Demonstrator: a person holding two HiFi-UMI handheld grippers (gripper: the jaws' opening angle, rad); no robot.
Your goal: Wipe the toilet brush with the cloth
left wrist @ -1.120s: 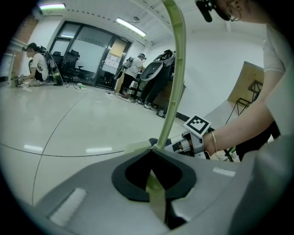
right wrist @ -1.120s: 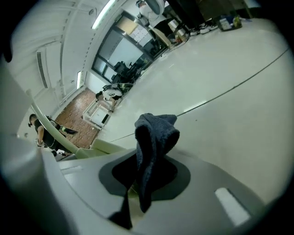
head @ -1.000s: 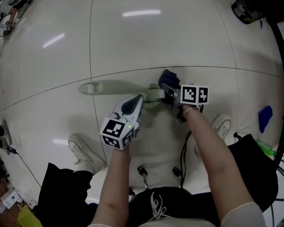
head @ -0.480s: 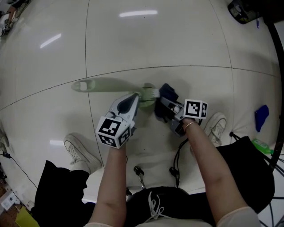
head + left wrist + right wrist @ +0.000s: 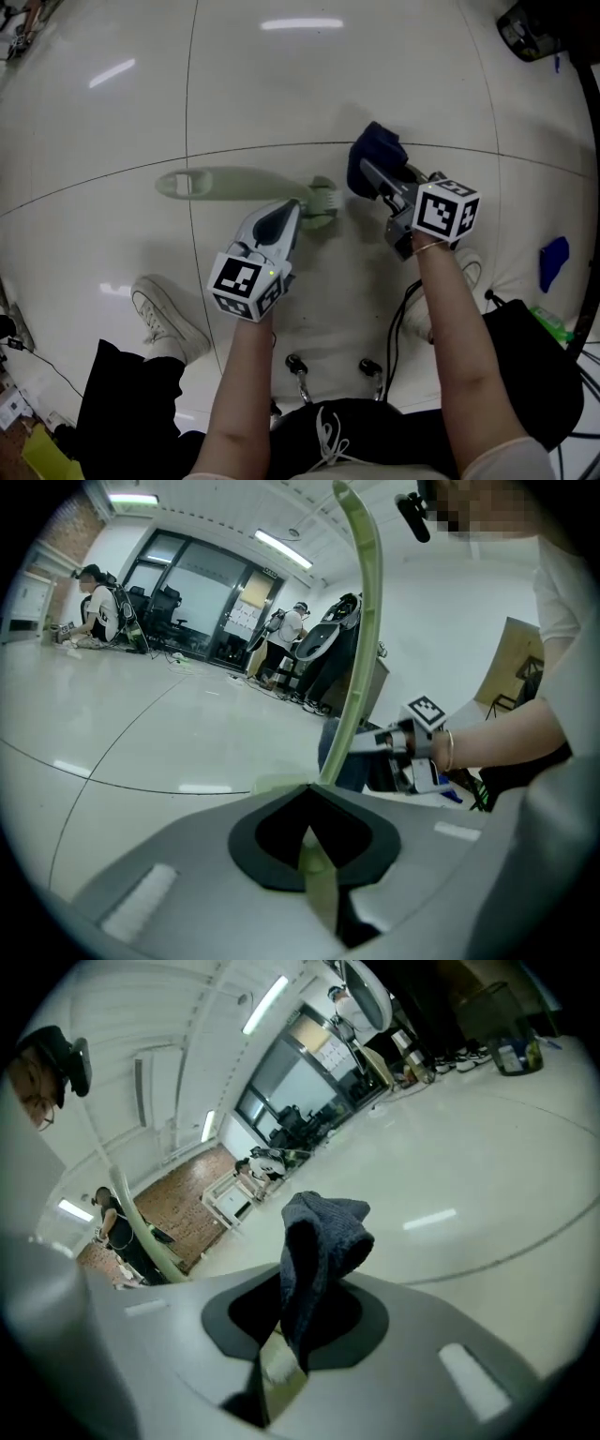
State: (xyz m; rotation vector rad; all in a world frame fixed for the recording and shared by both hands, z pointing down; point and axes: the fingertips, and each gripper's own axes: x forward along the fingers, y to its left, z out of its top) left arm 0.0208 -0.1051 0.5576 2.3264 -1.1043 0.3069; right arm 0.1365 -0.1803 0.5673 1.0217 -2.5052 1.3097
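Note:
A pale green toilet brush (image 5: 234,180) is held over the white floor, its long handle running left and its bristle head (image 5: 323,202) at the right. My left gripper (image 5: 295,208) is shut on it close to the head. In the left gripper view the handle (image 5: 361,639) rises from the jaws (image 5: 314,841). My right gripper (image 5: 367,171) is shut on a dark blue cloth (image 5: 375,150), up and to the right of the bristle head and apart from it. In the right gripper view the cloth (image 5: 319,1241) hangs over the jaws (image 5: 281,1335) and the handle (image 5: 141,1232) curves past at the left.
The person's white shoes (image 5: 164,314) (image 5: 464,267) stand on the tiled floor below the grippers. A black bag (image 5: 534,356) and cables lie at the lower right, and a blue scrap (image 5: 553,262) further right. Other people and office chairs (image 5: 169,607) are far off.
My right gripper has carried the cloth up and to the right, from against the bristle head to a gap away from it. The left gripper and brush have barely moved.

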